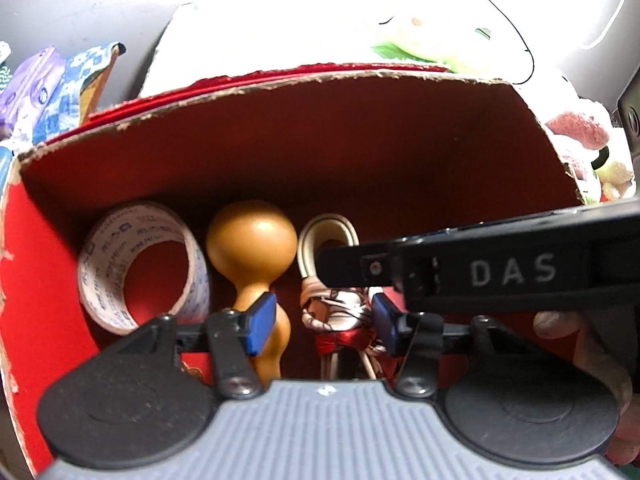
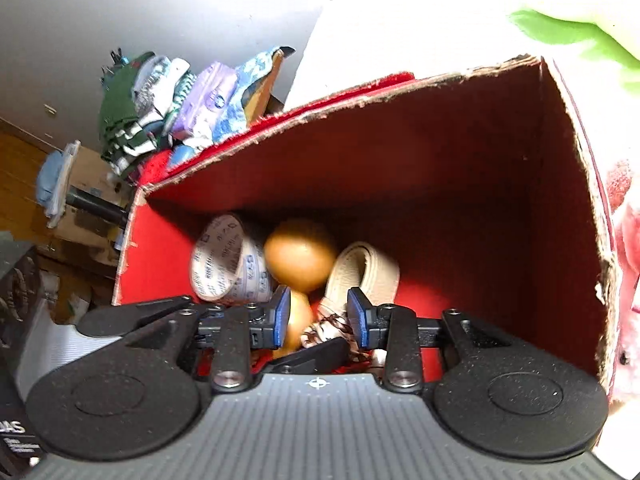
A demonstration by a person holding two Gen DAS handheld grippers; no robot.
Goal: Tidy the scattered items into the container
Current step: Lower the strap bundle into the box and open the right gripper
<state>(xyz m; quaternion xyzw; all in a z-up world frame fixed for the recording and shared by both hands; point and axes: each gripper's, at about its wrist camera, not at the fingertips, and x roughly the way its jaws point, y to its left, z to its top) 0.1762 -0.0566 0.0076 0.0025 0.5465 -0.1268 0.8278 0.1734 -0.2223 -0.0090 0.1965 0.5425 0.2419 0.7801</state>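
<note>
- Left wrist view: the left gripper (image 1: 324, 322) hangs over the red cardboard box (image 1: 360, 136), its blue pads (image 1: 262, 322) spread and pinching nothing. Below lie a tape roll (image 1: 144, 268), a wooden gourd (image 1: 252, 248) and a bundled cord (image 1: 336, 280), lower centre.
- Right wrist view: the right gripper (image 2: 318, 316) hovers likewise, jaws apart and empty, above the same three things.
- Judgement: a drop-off step looks finished; next comes lifting clear and fetching another scattered item.

Tape roll (image 1: 144, 272) and gourd (image 1: 252, 240) inside box (image 1: 280, 92)
</note>
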